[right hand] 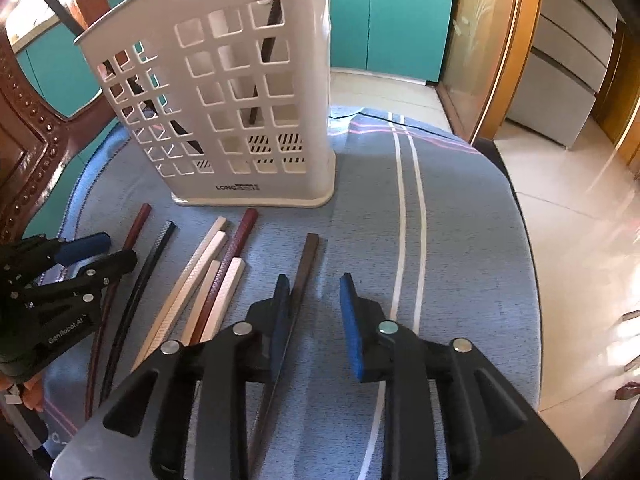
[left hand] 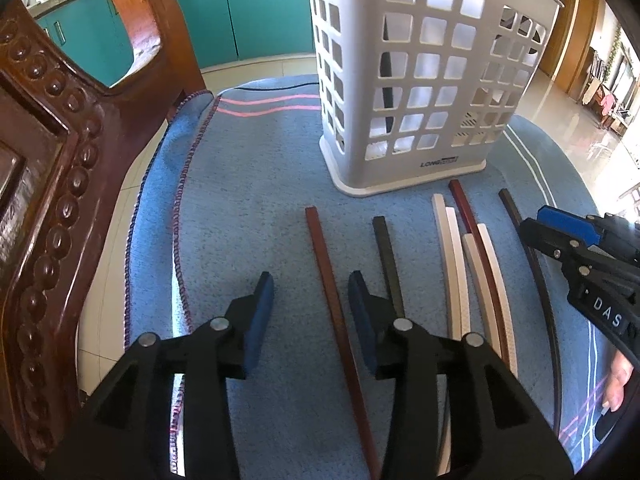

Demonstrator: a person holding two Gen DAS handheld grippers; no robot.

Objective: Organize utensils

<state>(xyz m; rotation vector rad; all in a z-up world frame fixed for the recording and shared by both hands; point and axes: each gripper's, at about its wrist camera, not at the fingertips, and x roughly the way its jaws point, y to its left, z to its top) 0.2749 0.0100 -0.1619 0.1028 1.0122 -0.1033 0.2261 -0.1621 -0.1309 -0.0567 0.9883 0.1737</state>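
Left gripper jaws wide, holding nothing — a red-brown chopstick lies on the blue cloth between its fingers. Right gripper likewise wide — a dark chopstick lies just beside its left finger. White holder stands upright behind the chopsticks.

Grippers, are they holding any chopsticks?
No. The left gripper and right gripper are both open and hold nothing; the chopsticks lie on the cloth.
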